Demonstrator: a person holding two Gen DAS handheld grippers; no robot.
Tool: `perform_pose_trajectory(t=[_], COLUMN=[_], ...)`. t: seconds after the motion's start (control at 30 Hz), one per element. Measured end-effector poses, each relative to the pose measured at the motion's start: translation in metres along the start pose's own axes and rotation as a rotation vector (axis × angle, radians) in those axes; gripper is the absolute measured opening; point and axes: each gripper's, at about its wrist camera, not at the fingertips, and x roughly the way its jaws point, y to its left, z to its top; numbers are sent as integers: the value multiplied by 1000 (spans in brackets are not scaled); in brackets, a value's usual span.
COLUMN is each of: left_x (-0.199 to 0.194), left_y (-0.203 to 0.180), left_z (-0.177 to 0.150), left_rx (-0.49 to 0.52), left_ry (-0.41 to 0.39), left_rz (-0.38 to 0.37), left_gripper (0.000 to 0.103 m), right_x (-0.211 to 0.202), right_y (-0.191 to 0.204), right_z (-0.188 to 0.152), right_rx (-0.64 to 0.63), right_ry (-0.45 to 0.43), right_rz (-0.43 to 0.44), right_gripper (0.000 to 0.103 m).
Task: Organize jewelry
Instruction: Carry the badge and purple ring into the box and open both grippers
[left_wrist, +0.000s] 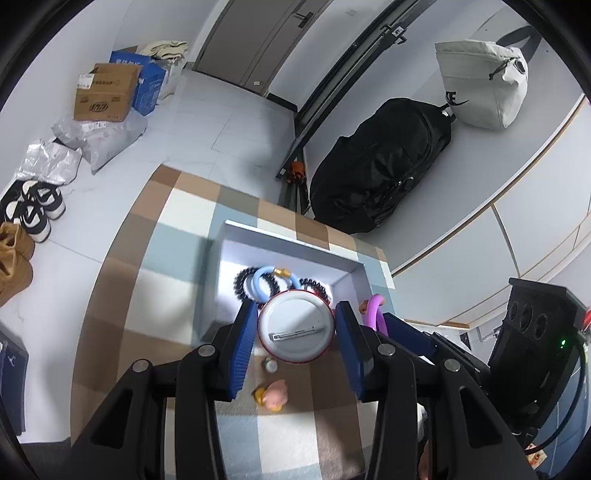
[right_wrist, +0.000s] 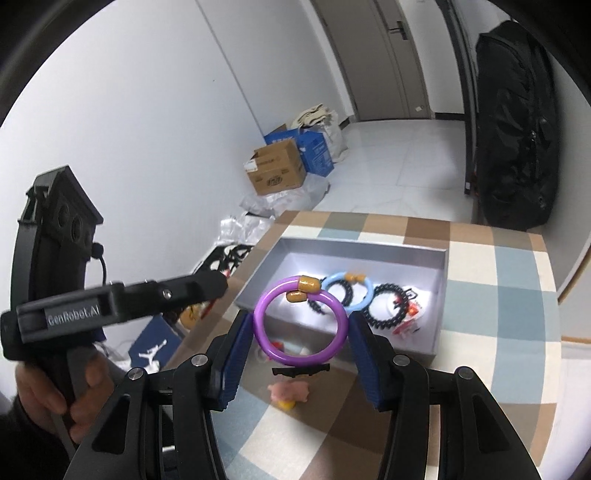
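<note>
My left gripper (left_wrist: 296, 334) is shut on a round white pin badge (left_wrist: 296, 328) with a red rim, its pin back facing me, held above the near edge of the grey box (left_wrist: 288, 243). My right gripper (right_wrist: 301, 332) is shut on a purple ring bracelet (right_wrist: 301, 320) with gold ends, held above the box's near left corner (right_wrist: 255, 295). Inside the box lie a light blue bracelet (right_wrist: 364, 295), black coil hair ties (right_wrist: 388, 306) and a small red-and-white item (right_wrist: 410, 314). The purple bracelet also shows in the left wrist view (left_wrist: 375, 310).
A pink pig charm with a yellow piece (left_wrist: 273, 395) (right_wrist: 288, 393) and a small black hair clip (right_wrist: 300, 370) lie on the checked cloth (left_wrist: 147, 295) before the box. A black bag (left_wrist: 380, 166) hangs behind. Boxes (left_wrist: 107, 92) and shoes (left_wrist: 33, 210) sit on the floor.
</note>
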Motion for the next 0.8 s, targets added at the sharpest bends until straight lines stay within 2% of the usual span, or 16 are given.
perform_pose_trajectory(t=[0.33,0.47,0.8], left_x=[20,32,57], left_y=[-13,-12,-11], left_z=[15,19,28], left_rx=[15,16,-17], left_ry=[-3,15,62], left_rz=[26,56,52], left_gripper=[37,37,37], right_x=[4,8,23], right_y=[-28,-38,-58], right_z=[22,27,34], right_rx=[76,101,158], right_ry=[-26,-25,8], right_rz=[21,28,27], right_gripper=[52,52,52])
